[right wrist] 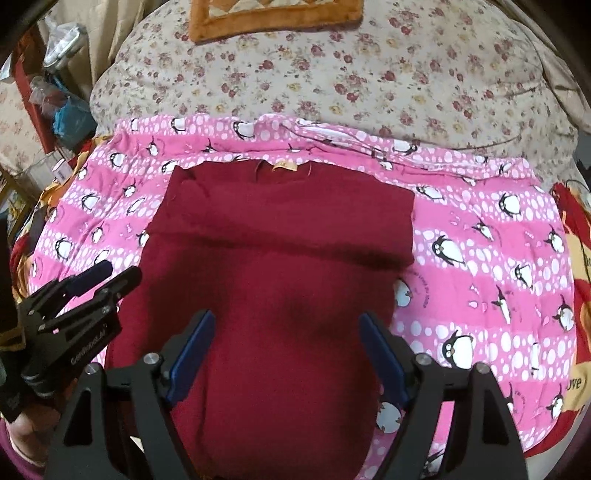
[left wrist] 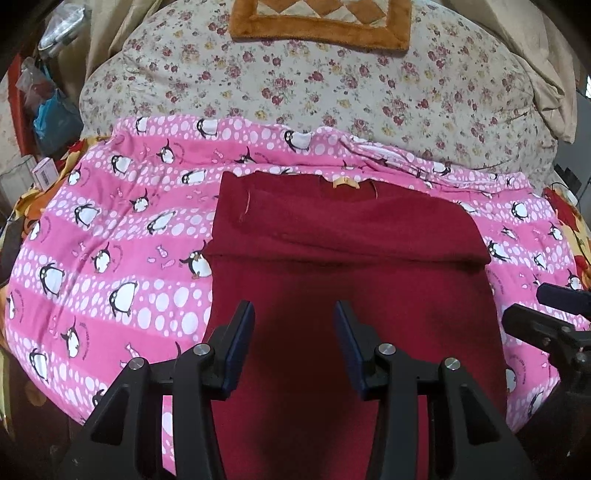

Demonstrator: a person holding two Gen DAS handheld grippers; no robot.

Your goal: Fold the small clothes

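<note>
A dark red knit sweater (left wrist: 347, 236) lies flat on a pink penguin-print cloth (left wrist: 110, 236), neck with a yellow label at the far end and sleeves folded in across the chest. It also shows in the right wrist view (right wrist: 280, 258). My left gripper (left wrist: 294, 308) is open and empty above the sweater's lower body. My right gripper (right wrist: 286, 317) is open and empty above the same lower part. The left gripper also appears at the left of the right wrist view (right wrist: 110, 275), and the right gripper at the right edge of the left wrist view (left wrist: 543, 299).
The pink cloth (right wrist: 480, 240) covers a bed with a floral quilt (left wrist: 332, 85) behind it. An orange-bordered patchwork mat (left wrist: 321, 26) lies at the far end. Bags and clutter (left wrist: 48, 103) stand at the far left.
</note>
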